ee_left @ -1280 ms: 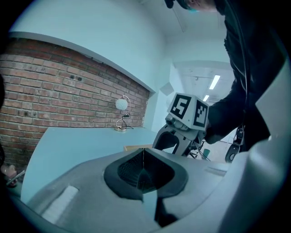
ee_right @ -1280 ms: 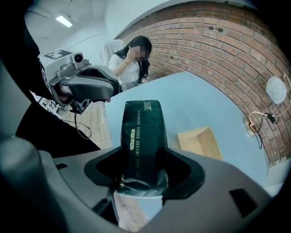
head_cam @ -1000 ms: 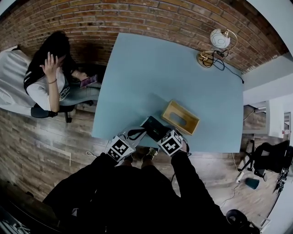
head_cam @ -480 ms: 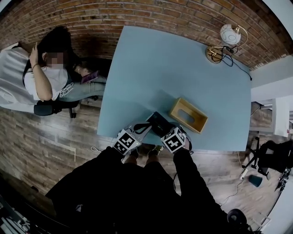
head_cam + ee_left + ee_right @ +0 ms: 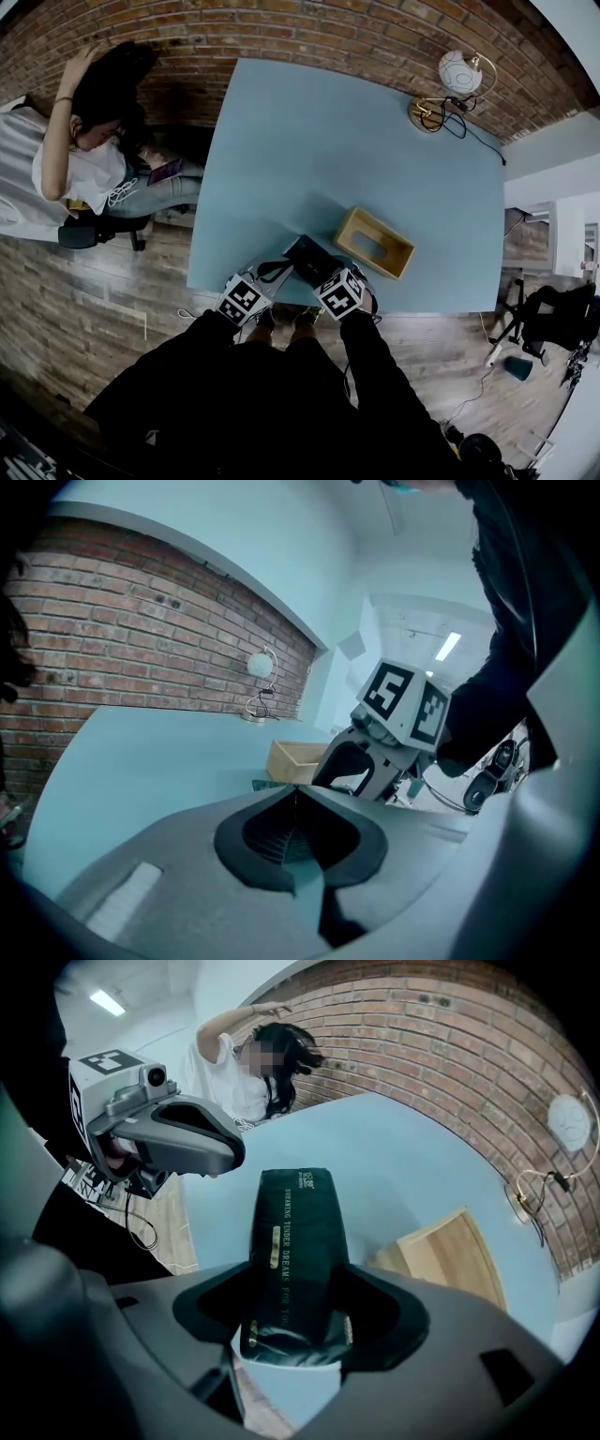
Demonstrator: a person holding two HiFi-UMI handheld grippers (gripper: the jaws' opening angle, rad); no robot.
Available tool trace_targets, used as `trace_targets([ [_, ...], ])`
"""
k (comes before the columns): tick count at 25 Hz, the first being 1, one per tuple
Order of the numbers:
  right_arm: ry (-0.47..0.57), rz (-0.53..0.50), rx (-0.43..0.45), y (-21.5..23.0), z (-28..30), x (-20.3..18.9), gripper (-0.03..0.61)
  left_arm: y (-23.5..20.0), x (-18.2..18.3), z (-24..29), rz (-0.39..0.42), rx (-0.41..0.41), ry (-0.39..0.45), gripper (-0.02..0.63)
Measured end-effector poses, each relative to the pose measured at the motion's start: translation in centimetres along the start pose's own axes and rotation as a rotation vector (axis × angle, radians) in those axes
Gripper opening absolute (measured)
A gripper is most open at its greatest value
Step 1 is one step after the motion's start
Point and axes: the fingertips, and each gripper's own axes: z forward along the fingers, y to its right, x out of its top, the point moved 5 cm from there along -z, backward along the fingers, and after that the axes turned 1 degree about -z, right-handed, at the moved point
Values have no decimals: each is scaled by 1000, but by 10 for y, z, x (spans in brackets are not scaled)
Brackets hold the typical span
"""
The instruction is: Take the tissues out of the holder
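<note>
The right claw (image 5: pixel 298 1290) is clamped on a dark green tissue pack (image 5: pixel 295 1227). The pack juts out ahead of it, angled down over the pale blue worktop (image 5: pixel 319 141). The wooden holder (image 5: pixel 373 243) stands on the worktop just beyond this claw and to its right, apart from the pack. The left claw (image 5: pixel 295 797) is pinched together with nothing in it, close on the right claw's left

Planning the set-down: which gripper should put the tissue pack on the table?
Right. The right gripper clamps the dark green tissue pack over the blue table, beside the wooden holder; the left gripper is shut and empty.
</note>
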Motion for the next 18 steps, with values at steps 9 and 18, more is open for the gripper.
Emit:
trace_targets([
  [9,2,17,-9,1,-3,-1,342,6,0,-4,5,-4,-2,9],
  [18,71,58,-26,-7,-27,3,374,13,6,-13,26,-7,10,9],
])
